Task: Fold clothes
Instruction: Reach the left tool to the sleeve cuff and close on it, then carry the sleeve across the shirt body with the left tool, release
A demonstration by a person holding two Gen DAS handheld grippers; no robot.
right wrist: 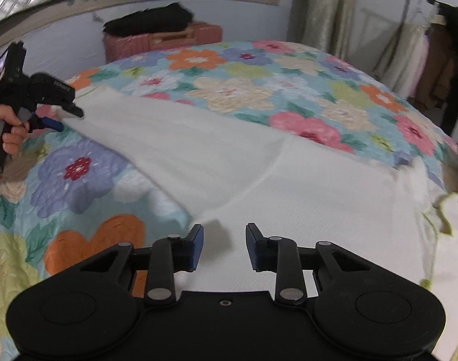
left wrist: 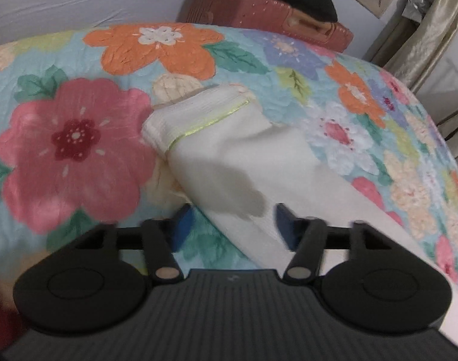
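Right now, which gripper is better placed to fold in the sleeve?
Left. The left gripper has open jaws straddling the cream sleeve; the right gripper hovers over the shirt's body.

The cream-white long-sleeved cotton garment (right wrist: 304, 186) carries a thin lime-green stripe at its ribbed cuff (left wrist: 211, 120). Under it, the quilted aqua bedspread (left wrist: 78, 138) blooms with pink, orange, lavender and white flowers. Both black plastic grippers (left wrist: 233, 225) (right wrist: 224, 246) wear blue pads (right wrist: 196, 249).

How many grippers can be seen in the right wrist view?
2. The right gripper fills the bottom foreground, open above the white garment; the left gripper is at far left, near the sleeve end.
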